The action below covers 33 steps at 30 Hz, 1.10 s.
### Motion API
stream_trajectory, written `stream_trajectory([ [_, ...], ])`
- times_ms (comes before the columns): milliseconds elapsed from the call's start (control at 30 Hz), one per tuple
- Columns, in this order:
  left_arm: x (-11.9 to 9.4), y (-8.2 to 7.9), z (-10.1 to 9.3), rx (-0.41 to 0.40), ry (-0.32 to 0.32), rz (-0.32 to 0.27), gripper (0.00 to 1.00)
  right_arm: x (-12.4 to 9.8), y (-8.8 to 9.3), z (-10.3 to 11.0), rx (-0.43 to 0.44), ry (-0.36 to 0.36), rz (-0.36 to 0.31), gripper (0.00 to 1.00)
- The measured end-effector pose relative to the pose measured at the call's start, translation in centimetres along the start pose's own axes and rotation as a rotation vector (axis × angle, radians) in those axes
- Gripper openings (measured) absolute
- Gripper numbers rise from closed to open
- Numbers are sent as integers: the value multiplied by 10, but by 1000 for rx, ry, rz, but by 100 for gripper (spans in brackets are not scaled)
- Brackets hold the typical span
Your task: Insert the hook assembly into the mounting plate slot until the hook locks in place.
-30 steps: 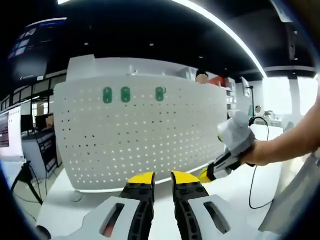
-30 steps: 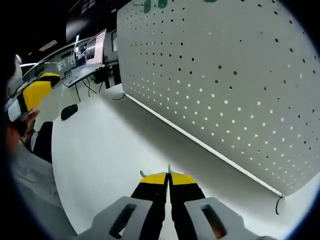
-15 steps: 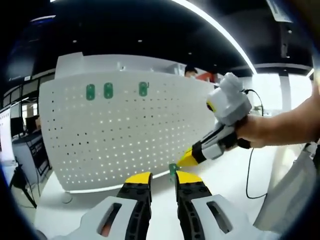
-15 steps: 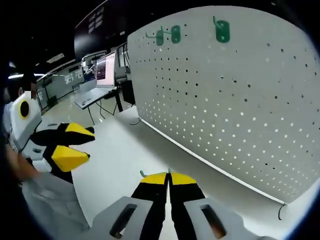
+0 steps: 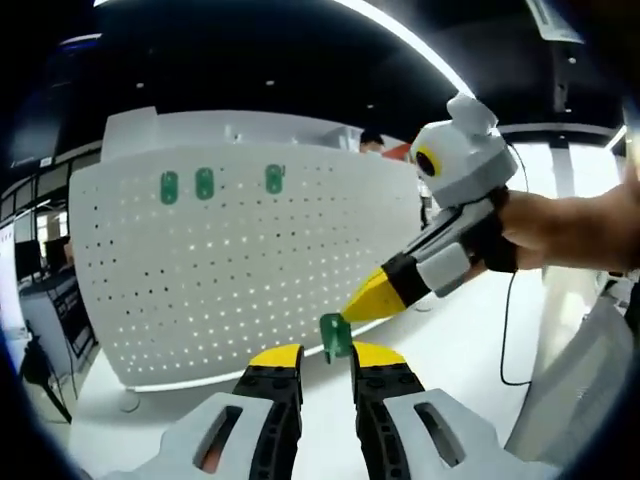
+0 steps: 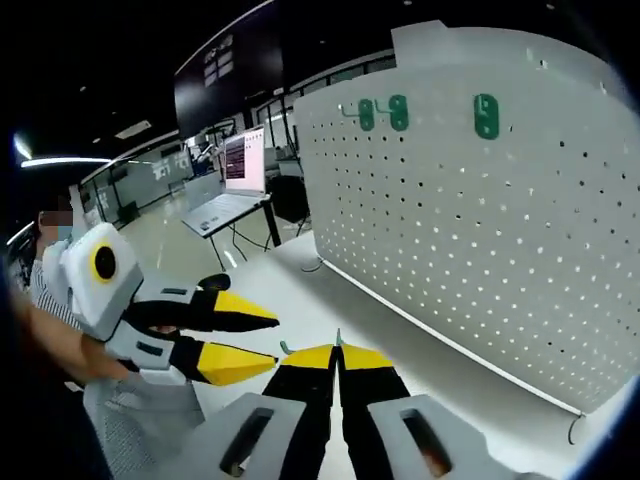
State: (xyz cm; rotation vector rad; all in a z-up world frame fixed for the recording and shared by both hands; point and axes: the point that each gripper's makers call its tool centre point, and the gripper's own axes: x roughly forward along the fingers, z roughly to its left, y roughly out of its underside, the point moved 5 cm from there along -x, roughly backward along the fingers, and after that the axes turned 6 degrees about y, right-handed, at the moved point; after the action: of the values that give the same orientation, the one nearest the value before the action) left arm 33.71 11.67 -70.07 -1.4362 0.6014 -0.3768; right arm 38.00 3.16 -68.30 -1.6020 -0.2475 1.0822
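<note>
You're in an open-plan office lab: white pegboard (image 6: pixel 480 230) at 2 o'clock, laptop (image 6: pixel 238 175) on a desk at 10, black ceiling light strips (image 5: pixel 420 45).

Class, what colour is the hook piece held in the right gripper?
Green hook piece, clearest in the left gripper view.

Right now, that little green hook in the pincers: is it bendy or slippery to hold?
The green hook probably stays stiff: it keeps its shape, pinched by the right gripper. Likely light, being small. It may be slippery, since it looks like smooth plastic held only at the edge.
</note>
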Motion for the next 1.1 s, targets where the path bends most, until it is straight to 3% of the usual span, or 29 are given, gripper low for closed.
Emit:
stream_trajectory([
  [500, 0, -2, -8, 18, 28, -7, 12, -12, -5, 24, -4, -55, -11, 0],
  [1100, 0, -5, -9, 27, 43, -17, 5, -16, -7, 26, -23, -51, -7, 0],
])
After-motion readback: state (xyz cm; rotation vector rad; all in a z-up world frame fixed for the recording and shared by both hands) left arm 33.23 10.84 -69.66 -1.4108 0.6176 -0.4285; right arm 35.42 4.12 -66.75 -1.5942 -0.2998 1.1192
